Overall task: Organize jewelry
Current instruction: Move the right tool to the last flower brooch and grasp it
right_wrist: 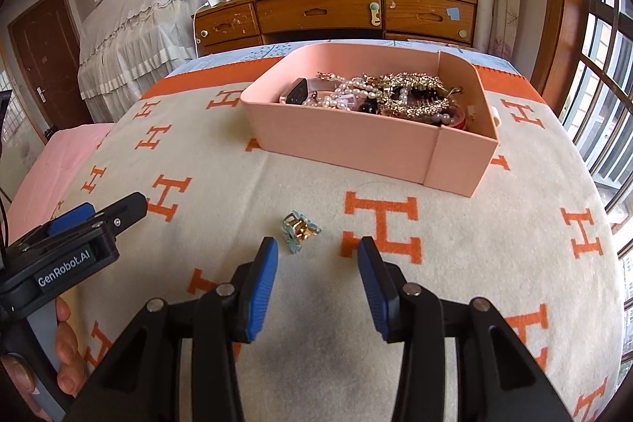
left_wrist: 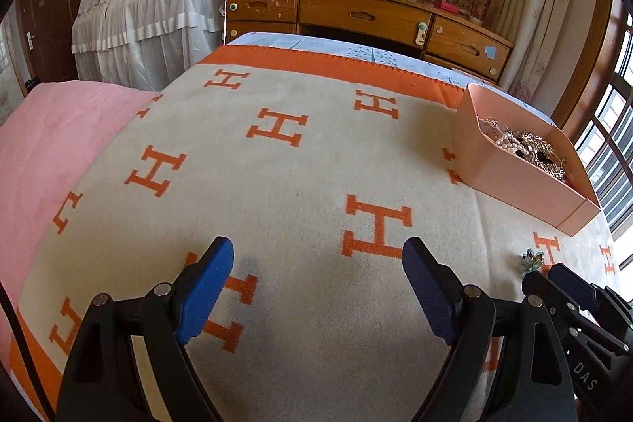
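the right gripper [right_wrist: 317, 246] had its fingers [right_wrist: 259, 289] parted and empty, angled down at the blanket [right_wrist: 277, 303], with the gap between them set a little to the right of a small hair clip [right_wrist: 300, 230]. the clip lay just beyond the left fingertip, not yet between the two, so the fingers had probably been spread in readiness to close around it once they were lined up. the left gripper [left_wrist: 318, 258] stood released too, its fingers [left_wrist: 205, 289] spread wide over bare blanket with nothing between them, held off to the side as if to stay clear of the other hand's approach.

the clip was a little claw type, pale blue-green with a gold-toned centre; its exact shape was hard to make out at this size. it sat alone on the cream blanket with orange letters, well apart from the pink box [right_wrist: 356, 145] farther up the bed. that box was open-topped and already heaped with pearl strands, gold-toned hair combs and a dark watch-like piece, which suggested the loose clip belonged in there with the rest.
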